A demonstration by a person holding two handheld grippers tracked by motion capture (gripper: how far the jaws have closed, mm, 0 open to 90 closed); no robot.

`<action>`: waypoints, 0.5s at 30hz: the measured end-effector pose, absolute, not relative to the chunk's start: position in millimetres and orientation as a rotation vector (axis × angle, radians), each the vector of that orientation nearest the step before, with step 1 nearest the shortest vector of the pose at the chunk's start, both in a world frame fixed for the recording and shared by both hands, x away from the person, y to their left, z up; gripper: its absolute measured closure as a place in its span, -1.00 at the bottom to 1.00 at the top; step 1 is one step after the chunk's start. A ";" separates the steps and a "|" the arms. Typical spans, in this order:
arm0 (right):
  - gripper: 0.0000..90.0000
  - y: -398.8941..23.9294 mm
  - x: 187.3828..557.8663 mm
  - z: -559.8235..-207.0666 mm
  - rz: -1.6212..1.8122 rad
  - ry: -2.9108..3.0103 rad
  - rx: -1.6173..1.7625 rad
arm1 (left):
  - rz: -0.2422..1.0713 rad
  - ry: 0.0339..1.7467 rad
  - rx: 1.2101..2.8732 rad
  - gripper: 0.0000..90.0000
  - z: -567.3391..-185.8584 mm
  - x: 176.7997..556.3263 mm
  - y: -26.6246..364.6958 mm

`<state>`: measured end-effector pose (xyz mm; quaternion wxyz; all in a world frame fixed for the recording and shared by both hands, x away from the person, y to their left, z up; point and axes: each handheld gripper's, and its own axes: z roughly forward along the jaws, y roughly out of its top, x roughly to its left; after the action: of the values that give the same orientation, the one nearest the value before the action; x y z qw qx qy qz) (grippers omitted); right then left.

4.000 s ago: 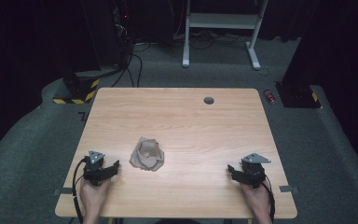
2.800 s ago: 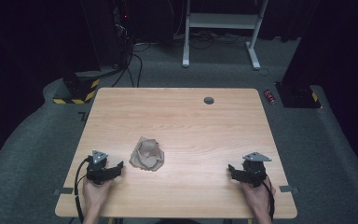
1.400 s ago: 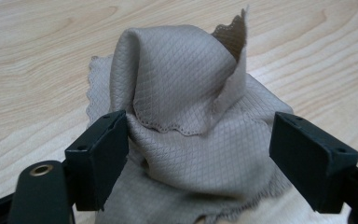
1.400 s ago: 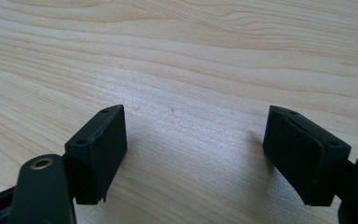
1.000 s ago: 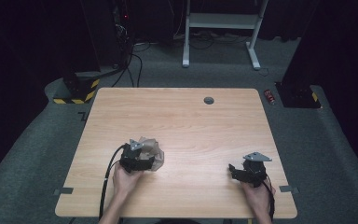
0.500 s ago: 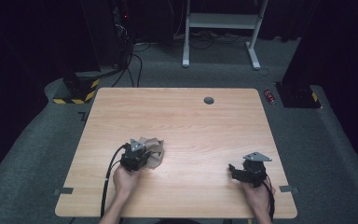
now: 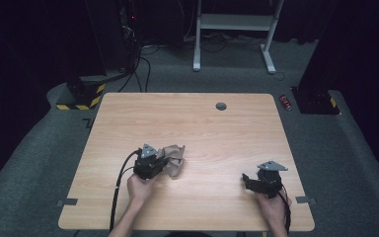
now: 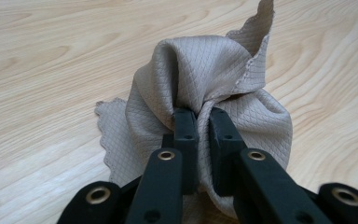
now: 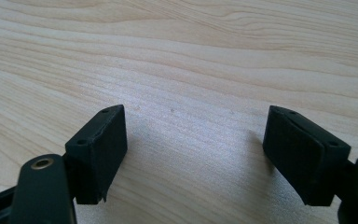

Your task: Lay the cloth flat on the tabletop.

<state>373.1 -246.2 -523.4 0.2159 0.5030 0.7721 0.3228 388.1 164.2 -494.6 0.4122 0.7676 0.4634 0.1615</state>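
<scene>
A crumpled beige quilted cloth (image 7: pixel 173 160) lies on the wooden table (image 7: pixel 202 128), left of its middle. My left gripper (image 7: pixel 159 165) sits at the cloth's left side; its jaws have just been closing and now pinch a fold of the cloth (image 8: pixel 200 79) between them, left gripper (image 8: pixel 202 116) shut on it. One cloth corner stands up past the jaws. My right gripper (image 7: pixel 247 180) rests near the table's front right, held by a hand. In the right gripper view its jaws stand wide apart, right gripper (image 9: pixel 193 135) open over bare wood.
A small dark round grommet (image 7: pixel 221 106) sits in the table near its far edge. Black cables trail from both grippers toward the front edge. Beyond the table stand a white frame (image 7: pixel 234 22) and dark equipment on grey carpet.
The left hand and its gripper came from the table's front left to the cloth, and the jaws closed on a fold of it. The cloth bunched up slightly. The right gripper stayed put.
</scene>
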 end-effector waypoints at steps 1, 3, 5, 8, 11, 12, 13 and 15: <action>-0.53 -246.2 373.1 -523.4 0.895 2.140 1.394 | 0.406 1.166 1.931 0.85 -494.6 388.1 164.2; -0.53 -246.2 373.1 -523.4 0.895 2.140 1.394 | 0.399 1.158 1.937 0.85 -493.5 388.7 160.2; -0.53 -246.2 373.1 -523.4 0.895 2.140 1.394 | 0.398 1.153 1.940 0.85 -492.9 389.0 159.2; -0.53 -246.2 373.1 -523.4 0.895 2.140 1.394 | 0.389 1.123 1.939 0.85 -486.9 390.1 152.2; -0.53 -246.2 373.2 -523.4 0.895 2.140 1.394 | 0.363 1.104 1.922 0.85 -483.2 391.2 147.7; -0.53 -246.2 373.1 -523.4 0.895 2.140 1.394 | 0.354 1.103 1.919 0.85 -482.8 391.8 145.9; -0.53 -246.2 373.1 -523.4 0.894 2.140 1.394 | 0.356 1.101 1.923 0.85 -482.2 392.4 143.6; -0.53 -246.2 373.1 -523.4 0.894 2.140 1.394 | 0.353 1.084 1.933 0.85 -480.5 394.1 138.3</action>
<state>373.1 -246.2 -523.4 0.2160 0.5030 0.7722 0.3227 394.1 138.3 -480.5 0.4337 0.7762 0.4351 0.1416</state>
